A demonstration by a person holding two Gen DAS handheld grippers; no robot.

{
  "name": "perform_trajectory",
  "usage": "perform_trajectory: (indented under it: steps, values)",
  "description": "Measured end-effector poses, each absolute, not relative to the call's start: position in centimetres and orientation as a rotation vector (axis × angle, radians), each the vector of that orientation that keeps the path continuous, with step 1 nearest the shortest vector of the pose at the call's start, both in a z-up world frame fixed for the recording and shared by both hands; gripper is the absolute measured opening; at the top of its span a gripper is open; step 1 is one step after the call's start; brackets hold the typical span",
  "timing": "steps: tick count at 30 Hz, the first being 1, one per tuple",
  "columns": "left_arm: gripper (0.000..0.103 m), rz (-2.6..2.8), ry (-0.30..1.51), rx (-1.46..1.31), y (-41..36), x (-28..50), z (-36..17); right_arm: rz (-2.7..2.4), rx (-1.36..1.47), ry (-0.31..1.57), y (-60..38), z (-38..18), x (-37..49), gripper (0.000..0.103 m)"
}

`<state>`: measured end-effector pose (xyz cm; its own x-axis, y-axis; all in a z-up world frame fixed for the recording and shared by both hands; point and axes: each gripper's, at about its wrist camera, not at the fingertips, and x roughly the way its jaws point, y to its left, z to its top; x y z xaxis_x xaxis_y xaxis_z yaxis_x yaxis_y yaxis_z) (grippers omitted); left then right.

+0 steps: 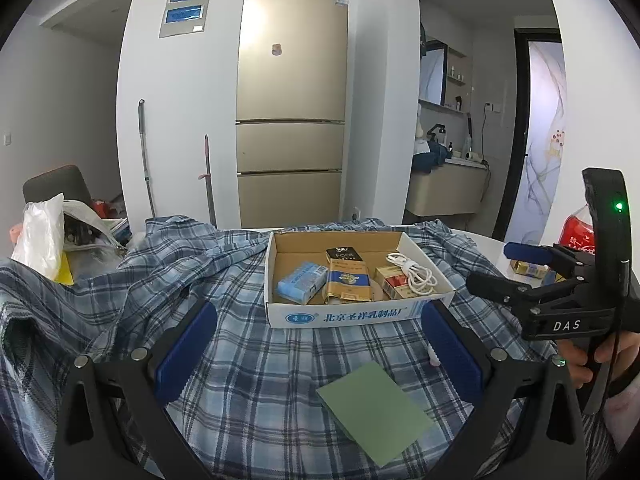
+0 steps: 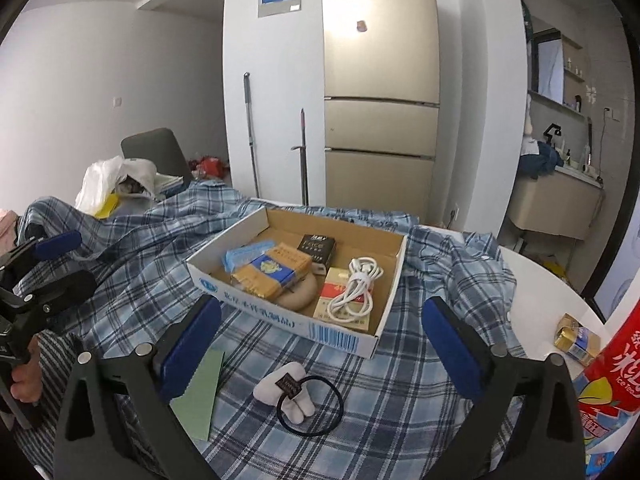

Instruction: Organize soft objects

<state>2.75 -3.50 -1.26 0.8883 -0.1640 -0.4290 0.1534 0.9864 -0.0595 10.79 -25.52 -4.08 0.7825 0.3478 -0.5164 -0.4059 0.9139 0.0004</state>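
A shallow cardboard box [image 1: 424, 254] [image 2: 394, 276] sits on a blue plaid shirt [image 1: 248, 356] [image 2: 396, 396] spread over the table. In it lie a blue tissue pack [image 1: 301, 283] [image 2: 245, 255], a gold-blue packet [image 1: 346, 280] [image 2: 269, 272], a black pack [image 1: 343, 255] [image 2: 316, 247], a red-gold pack [image 1: 394, 286] [image 2: 340, 300] and a coiled white cable [image 1: 414, 274] [image 2: 356, 288]. A green sheet [image 1: 376, 408] [image 2: 198, 394] lies before my open, empty left gripper [image 1: 318, 356]. A white bow hair tie [image 2: 298, 398] lies before my open, empty right gripper [image 2: 320, 348].
A red ice tea bottle [image 2: 612, 376] [image 1: 576, 230] and a small gold-blue pack [image 2: 576, 338] [image 1: 528, 268] stand on the white table at the right. A white plastic bag [image 1: 40, 236] [image 2: 104, 180] and clutter lie far left. A gold fridge [image 1: 292, 100] stands behind.
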Motion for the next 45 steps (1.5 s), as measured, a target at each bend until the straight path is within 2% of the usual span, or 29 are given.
perform_trajectory:
  steps: [4, 6, 10, 14, 17, 21, 25, 33, 34, 36, 39, 45]
  values:
    - [0.103, -0.153, 0.468, -0.039, -3.1, 3.2, -1.9, 0.489, -0.135, 0.61, -24.9, -4.6, 11.5, 0.1]
    - [0.103, -0.157, 0.482, -0.035, -3.2, 3.4, -2.1, 0.583, -0.177, 0.64, -24.4, -4.6, 11.8, 0.096]
    - [0.103, -0.162, 0.468, -0.02, -3.5, 3.1, -2.0, 0.702, -0.229, 0.708, -24.0, -4.8, 12.5, 0.095]
    - [0.103, -0.169, 0.473, -0.013, -3.7, 3.2, -2.0, 0.677, -0.379, 0.796, -22.5, -6.6, 13.1, 0.076]
    - [0.103, -0.168, 0.479, -0.014, -3.7, 3.3, -2.2, 0.716, -0.394, 0.857, -21.9, -8.1, 13.5, 0.074]
    - [0.103, -0.171, 0.48, -0.016, -3.6, 3.3, -2.2, 0.692, -0.414, 0.912, -20.9, -10.0, 14.3, 0.061]
    - [0.103, -0.176, 0.485, -0.017, -3.7, 3.3, -2.2, 0.686, -0.411, 0.948, -21.0, -10.7, 14.7, 0.057]
    - [0.103, -0.178, 0.491, -0.015, -3.8, 3.3, -2.3, 0.705, -0.453, 0.979, -21.3, -11.1, 15.1, 0.057]
    - [0.103, -0.175, 0.493, -0.016, -3.8, 3.3, -2.4, 0.688, -0.449, 0.975, -21.4, -11.2, 15.3, 0.056]
    - [0.103, -0.17, 0.5, -0.022, -3.7, 3.4, -2.4, 0.654, -0.391, 0.991, -21.8, -11.3, 16.1, 0.042]
    - [0.103, -0.166, 0.513, -0.034, -3.4, 3.6, -2.5, 0.637, -0.31, 0.996, -22.7, -10.8, 16.6, 0.035]
    - [0.103, -0.153, 0.558, -0.041, -3.1, 4.2, -2.9, 0.558, -0.204, 0.977, -23.6, -8.3, 15.4, 0.034]
